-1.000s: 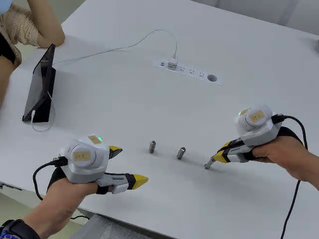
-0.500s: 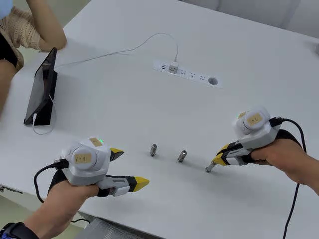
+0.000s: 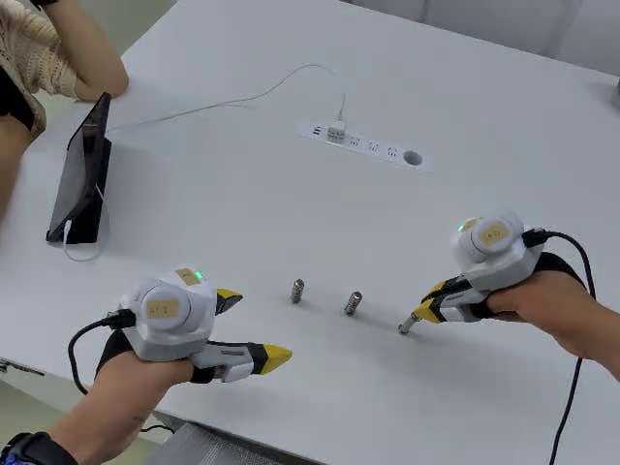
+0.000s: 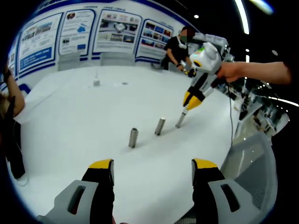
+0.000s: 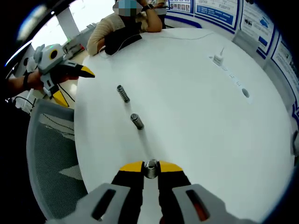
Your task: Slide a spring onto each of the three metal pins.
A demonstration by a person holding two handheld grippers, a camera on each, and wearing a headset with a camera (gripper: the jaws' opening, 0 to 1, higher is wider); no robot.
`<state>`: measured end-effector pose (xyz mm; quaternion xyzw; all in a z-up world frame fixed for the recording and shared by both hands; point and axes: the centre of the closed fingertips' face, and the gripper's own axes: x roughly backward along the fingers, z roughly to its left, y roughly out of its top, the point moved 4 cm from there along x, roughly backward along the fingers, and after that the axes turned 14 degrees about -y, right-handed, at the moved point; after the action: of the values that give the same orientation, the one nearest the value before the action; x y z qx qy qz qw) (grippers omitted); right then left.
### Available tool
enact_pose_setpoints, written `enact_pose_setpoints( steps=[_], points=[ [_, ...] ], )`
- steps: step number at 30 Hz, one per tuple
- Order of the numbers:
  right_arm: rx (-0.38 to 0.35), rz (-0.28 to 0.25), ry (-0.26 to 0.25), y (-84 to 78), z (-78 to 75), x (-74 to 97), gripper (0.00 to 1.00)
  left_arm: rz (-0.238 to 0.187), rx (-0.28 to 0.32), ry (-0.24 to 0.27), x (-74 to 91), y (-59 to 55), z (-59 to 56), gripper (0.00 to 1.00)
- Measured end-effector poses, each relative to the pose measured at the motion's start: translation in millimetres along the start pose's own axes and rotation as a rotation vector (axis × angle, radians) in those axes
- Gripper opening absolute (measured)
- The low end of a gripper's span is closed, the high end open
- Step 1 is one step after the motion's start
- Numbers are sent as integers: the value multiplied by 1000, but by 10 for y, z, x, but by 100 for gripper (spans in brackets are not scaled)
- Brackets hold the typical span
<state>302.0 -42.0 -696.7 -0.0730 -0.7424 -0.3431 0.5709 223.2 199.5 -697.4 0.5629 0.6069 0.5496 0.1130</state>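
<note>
Three short metal pins stand in a row on the white table [image 3: 291, 194], each with a coiled spring on it. The left one [image 3: 297, 290] [image 4: 133, 137] [image 5: 123, 93] and the middle one [image 3: 354, 302] [image 4: 160, 126] [image 5: 137, 121] stand free. The right one [image 3: 407, 325] [image 4: 180, 120] [image 5: 151, 169] leans, with my right gripper [image 3: 418, 316] [image 5: 151, 168] shut on its spring. My left gripper [image 3: 254, 327] [image 4: 153, 164] hangs open near the table's front edge, left of the row, with nothing between its jaws.
A white power strip [image 3: 363, 143] with a cable lies at the back middle. A dark tablet [image 3: 79, 170] stands at the far left, near a seated person's arm [image 3: 82, 48]. A grey mesh chair [image 3: 213, 448] sits below the front edge.
</note>
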Motion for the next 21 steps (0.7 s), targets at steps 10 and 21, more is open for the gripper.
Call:
enact_pose_setpoints(
  steps=[10,21],
  points=[
    [20,9,-1,-10,22,-83,12,-2,4,8,41,-14,8,69],
    [60,21,-2,-34,62,-196,13,-3,10,12,56,-17,18,69]
  ],
)
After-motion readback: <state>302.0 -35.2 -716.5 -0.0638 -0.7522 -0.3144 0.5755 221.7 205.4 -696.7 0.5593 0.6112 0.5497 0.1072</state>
